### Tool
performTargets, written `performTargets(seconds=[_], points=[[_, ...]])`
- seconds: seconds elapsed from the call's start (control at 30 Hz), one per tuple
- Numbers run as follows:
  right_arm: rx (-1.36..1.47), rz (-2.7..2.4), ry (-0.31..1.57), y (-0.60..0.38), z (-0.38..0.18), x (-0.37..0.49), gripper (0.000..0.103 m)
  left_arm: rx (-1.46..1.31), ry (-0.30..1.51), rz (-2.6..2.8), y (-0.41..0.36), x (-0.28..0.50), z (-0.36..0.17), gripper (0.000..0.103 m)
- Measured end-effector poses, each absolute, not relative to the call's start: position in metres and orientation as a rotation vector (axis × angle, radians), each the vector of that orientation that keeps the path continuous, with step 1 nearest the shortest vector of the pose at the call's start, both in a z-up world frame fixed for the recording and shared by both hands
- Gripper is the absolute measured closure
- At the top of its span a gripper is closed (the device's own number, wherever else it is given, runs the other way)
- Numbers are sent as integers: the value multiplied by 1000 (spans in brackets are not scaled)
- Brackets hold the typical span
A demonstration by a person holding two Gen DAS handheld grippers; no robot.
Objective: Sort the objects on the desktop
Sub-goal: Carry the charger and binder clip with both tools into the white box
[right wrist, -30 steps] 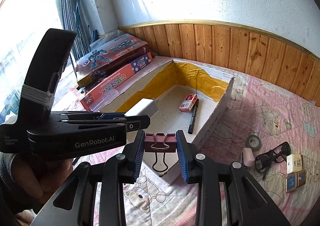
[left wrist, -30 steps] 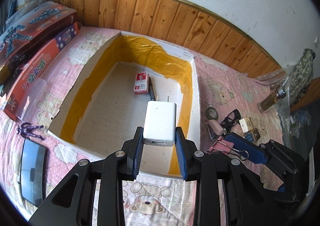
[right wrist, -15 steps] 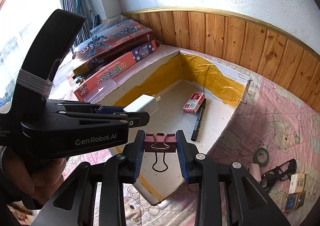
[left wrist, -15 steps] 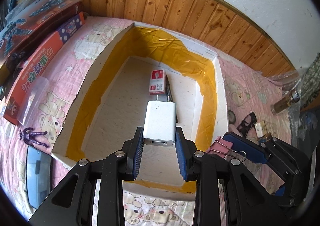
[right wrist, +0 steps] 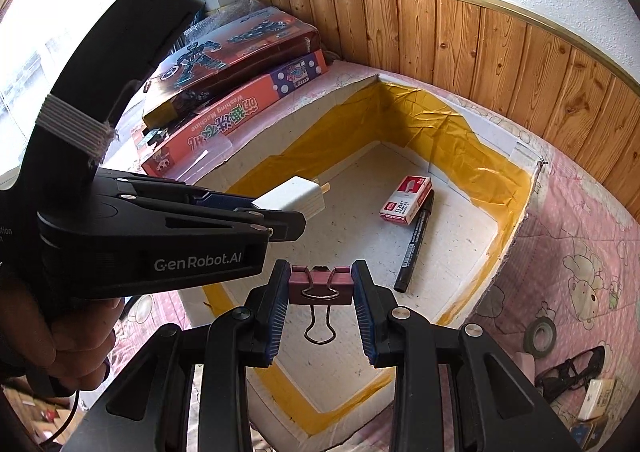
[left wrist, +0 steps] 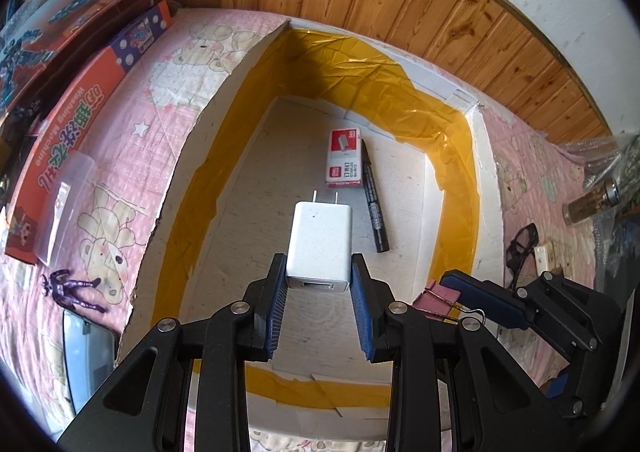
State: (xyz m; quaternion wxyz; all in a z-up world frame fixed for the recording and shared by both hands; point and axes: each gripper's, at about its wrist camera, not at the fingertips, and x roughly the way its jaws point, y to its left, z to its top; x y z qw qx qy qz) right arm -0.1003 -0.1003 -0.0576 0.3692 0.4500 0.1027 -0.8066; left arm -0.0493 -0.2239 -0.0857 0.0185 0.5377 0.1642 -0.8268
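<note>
My left gripper (left wrist: pixel 319 284) is shut on a white USB charger plug (left wrist: pixel 320 240), held over the open white box with yellow tape (left wrist: pixel 460 156); the charger also shows in the right wrist view (right wrist: pixel 292 198). My right gripper (right wrist: pixel 321 284) is shut on a pink binder clip (right wrist: pixel 321 282), held over the near part of the same box (right wrist: pixel 516 208); the clip also shows in the left wrist view (left wrist: pixel 438 302). Inside the box lie a red staples box (left wrist: pixel 345 158) and a black marker (left wrist: pixel 374 200), both also in the right wrist view, staples (right wrist: pixel 406 200) and marker (right wrist: pixel 416 240).
Toy boxes (left wrist: pixel 76 80) are stacked left of the box. A purple figure (left wrist: pixel 70 288) and a phone (left wrist: pixel 86 356) lie on the pink sheet. At right are sunglasses (right wrist: pixel 572 370), a tape roll (right wrist: pixel 541 334), small cartons (right wrist: pixel 598 398) and a bottle (left wrist: pixel 592 202).
Both grippers have moved forward over the box, each still holding its object. The box interior now fills more of both views.
</note>
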Motion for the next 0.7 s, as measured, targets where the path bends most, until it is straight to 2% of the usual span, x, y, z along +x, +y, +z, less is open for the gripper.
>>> performTargets(seconds=[0.33, 0.7], points=[[1279, -1984, 286, -110, -76, -127, 70, 1833, 368, -2505, -226, -73, -108, 72], [1412, -1891, 403, -136, -99, -146, 70, 1988, 221, -2428, -230, -85, -131, 72]])
